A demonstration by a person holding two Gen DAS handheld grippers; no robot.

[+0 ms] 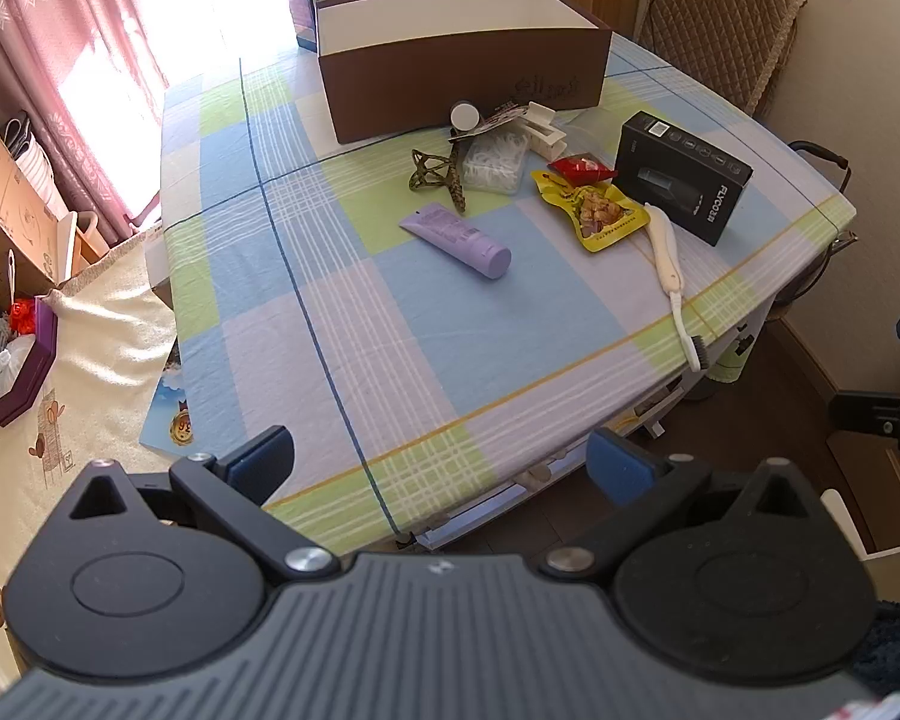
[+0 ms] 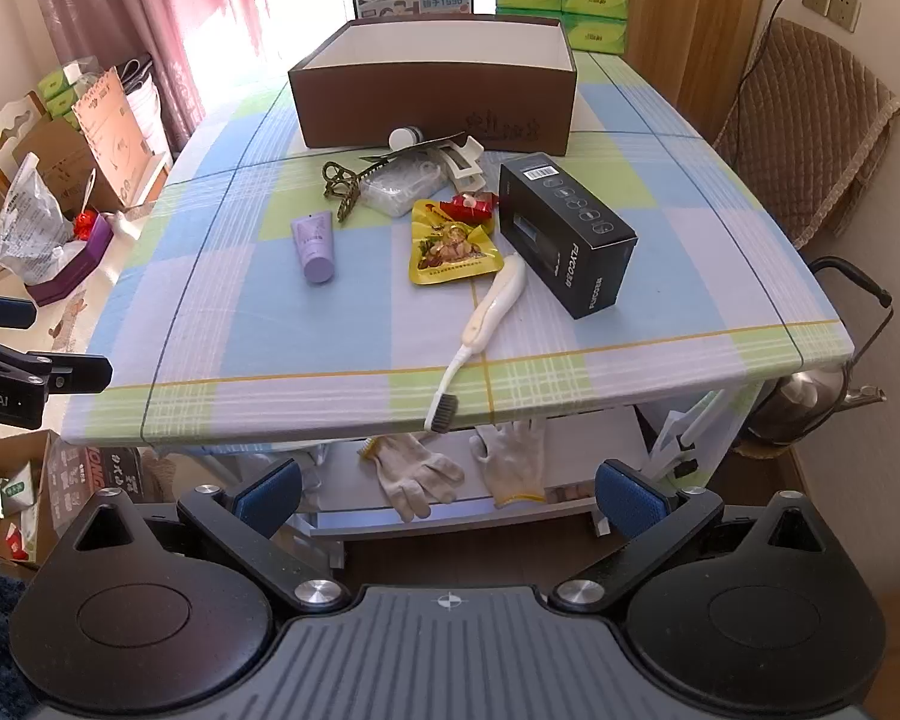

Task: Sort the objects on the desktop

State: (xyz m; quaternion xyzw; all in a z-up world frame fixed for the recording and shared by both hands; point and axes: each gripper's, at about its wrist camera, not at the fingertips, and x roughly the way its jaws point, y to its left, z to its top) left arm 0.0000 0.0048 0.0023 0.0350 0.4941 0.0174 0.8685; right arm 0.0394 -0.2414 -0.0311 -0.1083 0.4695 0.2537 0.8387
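Nearest to us are our two grippers, the left gripper [image 1: 441, 462] and the right gripper [image 2: 447, 489], both with jaws spread wide and nothing between them, both hanging short of the table's near edge. Our landmark is the brown box [image 2: 432, 96], open-topped, at the far side of the table [image 2: 330, 324] on its checked cloth. Just in front of the box lie a small white-capped jar [image 2: 404, 135], a white hair clip [image 2: 459, 159] and a clear packet of small white pieces [image 2: 399, 185], crowded together and partly overlapping. Touching that packet on its left is a patterned hair clip [image 2: 337, 180]. Nearer us than these, well apart from the box, lies a purple tube [image 2: 315, 245] with its cap toward us. To its right are a red wrapper [image 2: 471, 204] and a yellow snack pouch [image 2: 453, 243], the red one overlapping the pouch's far edge. Right of them a black carton [image 2: 564, 237] lies flat. A white toothbrush [image 2: 480, 324] runs from the pouch toward us, its bristled head jutting over the table's near edge. Below that edge, two work gloves [image 2: 462, 471] rest on a lower shelf.
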